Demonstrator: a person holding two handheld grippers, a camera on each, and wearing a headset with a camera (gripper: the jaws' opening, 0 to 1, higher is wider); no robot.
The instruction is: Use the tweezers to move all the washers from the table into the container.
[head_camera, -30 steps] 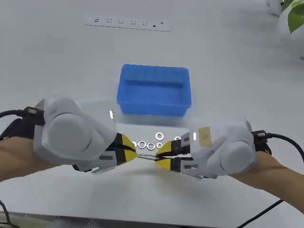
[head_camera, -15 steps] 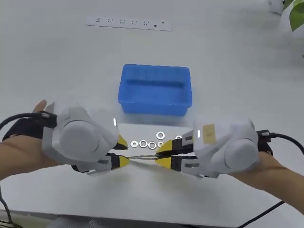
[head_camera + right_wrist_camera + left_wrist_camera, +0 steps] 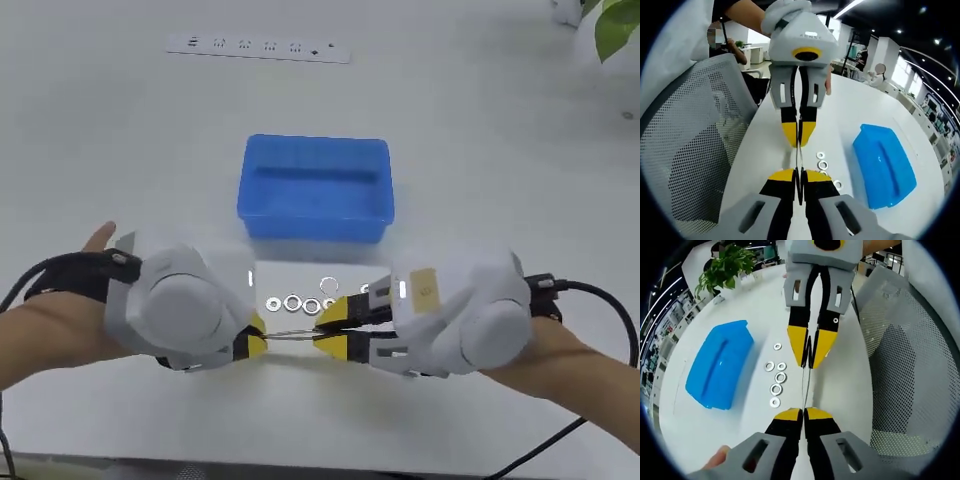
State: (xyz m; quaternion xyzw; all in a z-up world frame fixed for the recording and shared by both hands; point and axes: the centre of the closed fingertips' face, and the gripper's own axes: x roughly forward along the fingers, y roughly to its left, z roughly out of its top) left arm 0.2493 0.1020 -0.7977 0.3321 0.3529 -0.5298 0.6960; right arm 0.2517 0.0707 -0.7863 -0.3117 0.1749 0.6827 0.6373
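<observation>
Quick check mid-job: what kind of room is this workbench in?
Probably an open-plan office or lab. A mesh office chair stands beside the white table, a power strip lies on the table, and a potted plant sits at its far end.

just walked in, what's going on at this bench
A person holds a gripper in each hand, and the tweezers are pinched between the two. The left claw is shut on one end and the right claw on the other, low over the table. A handful of washers lie loose on the table just beyond the tweezers, in front of the blue container. None is picked up yet, and I see none in the container.
</observation>
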